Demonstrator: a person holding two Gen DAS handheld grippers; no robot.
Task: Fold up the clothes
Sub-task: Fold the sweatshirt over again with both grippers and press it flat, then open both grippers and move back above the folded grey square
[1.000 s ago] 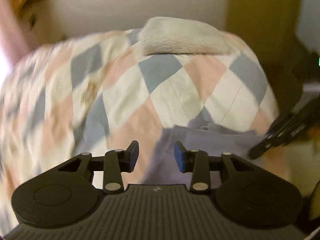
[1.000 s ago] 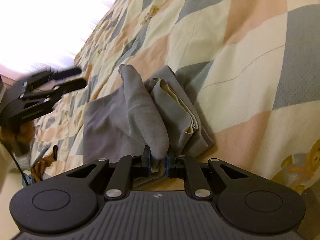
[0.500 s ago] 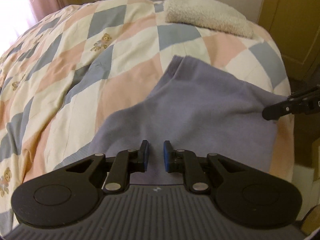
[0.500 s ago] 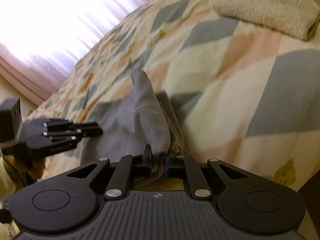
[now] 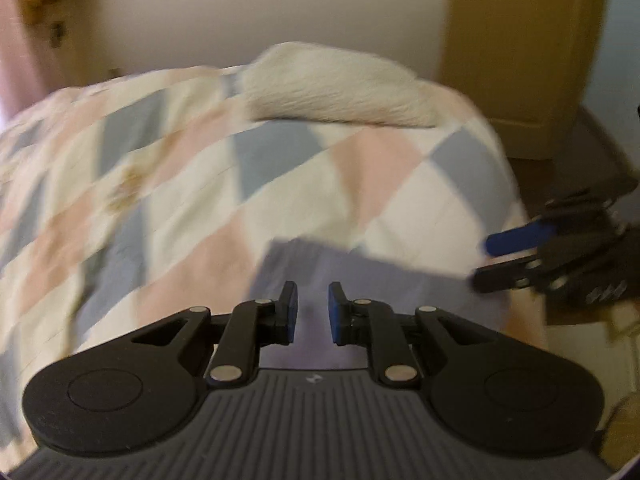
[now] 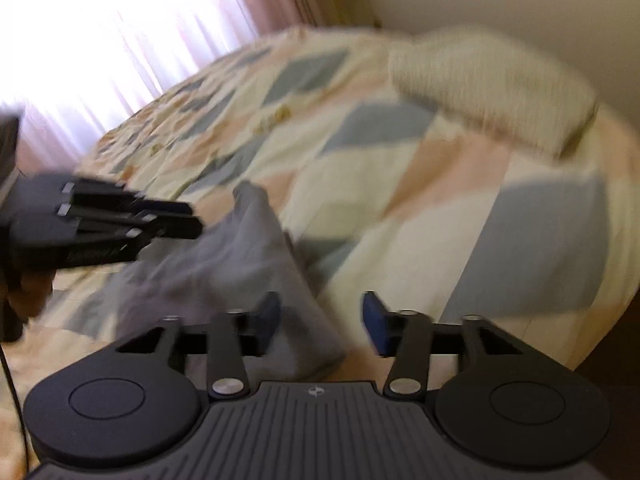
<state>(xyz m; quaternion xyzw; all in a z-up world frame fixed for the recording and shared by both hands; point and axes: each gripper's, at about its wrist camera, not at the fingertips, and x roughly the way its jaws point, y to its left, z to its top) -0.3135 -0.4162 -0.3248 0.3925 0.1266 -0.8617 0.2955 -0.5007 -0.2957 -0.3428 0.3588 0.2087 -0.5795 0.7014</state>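
A grey garment (image 5: 360, 276) lies near the edge of a bed with a checked quilt (image 5: 200, 184). It also shows in the right wrist view (image 6: 248, 256), partly bunched. My left gripper (image 5: 313, 312) is open just above the garment, with nothing between its fingers. My right gripper (image 6: 320, 320) is open wide over the garment's near edge, holding nothing. The right gripper shows at the right of the left wrist view (image 5: 520, 256), and the left gripper shows at the left of the right wrist view (image 6: 168, 220). Both views are blurred.
A cream fleecy folded blanket (image 5: 336, 88) lies at the far end of the bed, also in the right wrist view (image 6: 492, 92). A wooden wardrobe (image 5: 524, 52) stands at the right. A bright curtained window (image 6: 120, 32) is behind the bed.
My right gripper has opened and let go of the grey garment. My left gripper has opened wider. Both have pulled back, and the garment lies lower on the bed.
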